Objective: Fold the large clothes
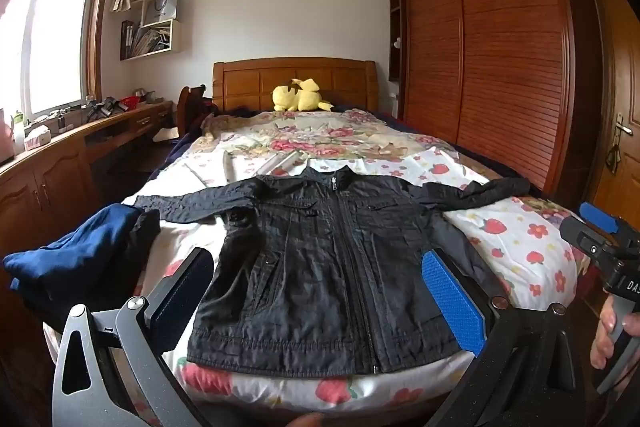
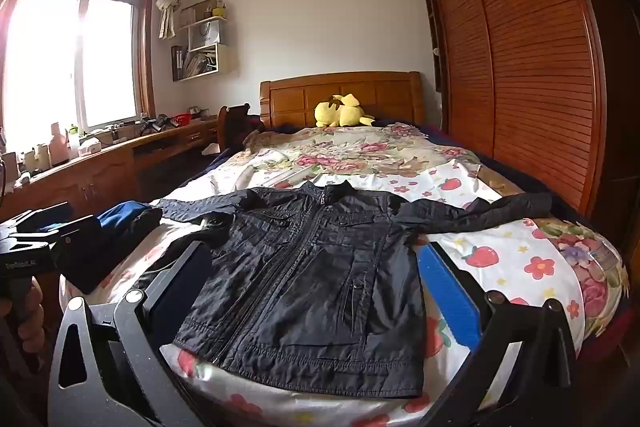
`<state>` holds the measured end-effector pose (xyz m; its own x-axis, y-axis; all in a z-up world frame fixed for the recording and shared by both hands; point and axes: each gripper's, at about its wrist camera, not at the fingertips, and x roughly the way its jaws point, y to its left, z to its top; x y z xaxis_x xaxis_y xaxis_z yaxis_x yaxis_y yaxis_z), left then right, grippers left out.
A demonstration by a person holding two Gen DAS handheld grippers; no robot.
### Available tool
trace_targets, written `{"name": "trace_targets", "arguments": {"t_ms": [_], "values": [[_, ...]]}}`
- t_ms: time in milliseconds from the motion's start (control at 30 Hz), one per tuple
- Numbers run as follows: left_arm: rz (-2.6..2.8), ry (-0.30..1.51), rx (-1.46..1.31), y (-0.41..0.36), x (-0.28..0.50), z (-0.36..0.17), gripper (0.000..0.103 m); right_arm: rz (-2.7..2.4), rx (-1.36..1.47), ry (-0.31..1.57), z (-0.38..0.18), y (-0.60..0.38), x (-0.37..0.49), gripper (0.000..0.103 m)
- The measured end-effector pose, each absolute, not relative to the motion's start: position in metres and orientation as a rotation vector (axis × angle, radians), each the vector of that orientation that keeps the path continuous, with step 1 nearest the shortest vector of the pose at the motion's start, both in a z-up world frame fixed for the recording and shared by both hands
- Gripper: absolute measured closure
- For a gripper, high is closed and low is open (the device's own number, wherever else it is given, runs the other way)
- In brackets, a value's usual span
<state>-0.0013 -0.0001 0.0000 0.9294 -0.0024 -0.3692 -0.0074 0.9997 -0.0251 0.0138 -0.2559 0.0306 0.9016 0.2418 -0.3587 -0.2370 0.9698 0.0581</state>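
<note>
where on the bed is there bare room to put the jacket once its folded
Free: the strawberry sheet right of the black jacket, below its right sleeve, and the floral quilt between collar and yellow plush. Crowded: the left edge, where the blue clothes are piled.

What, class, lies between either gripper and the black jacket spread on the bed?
Nothing visible does. The left gripper and right gripper both hang open just above the black jacket, which lies flat, sleeves spread. The blue garment is heaped off to the left, near the left sleeve's cuff.
</note>
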Motion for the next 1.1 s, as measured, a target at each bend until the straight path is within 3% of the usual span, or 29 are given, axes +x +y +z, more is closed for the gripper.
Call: {"name": "trace_targets", "arguments": {"t_ms": [1100], "values": [[0.002,0.397,-0.006,-0.0014,-0.0059,0.0007,0.0,0.245,0.013,0.355,0.0357,-0.2545,0.007,0.0]]}}
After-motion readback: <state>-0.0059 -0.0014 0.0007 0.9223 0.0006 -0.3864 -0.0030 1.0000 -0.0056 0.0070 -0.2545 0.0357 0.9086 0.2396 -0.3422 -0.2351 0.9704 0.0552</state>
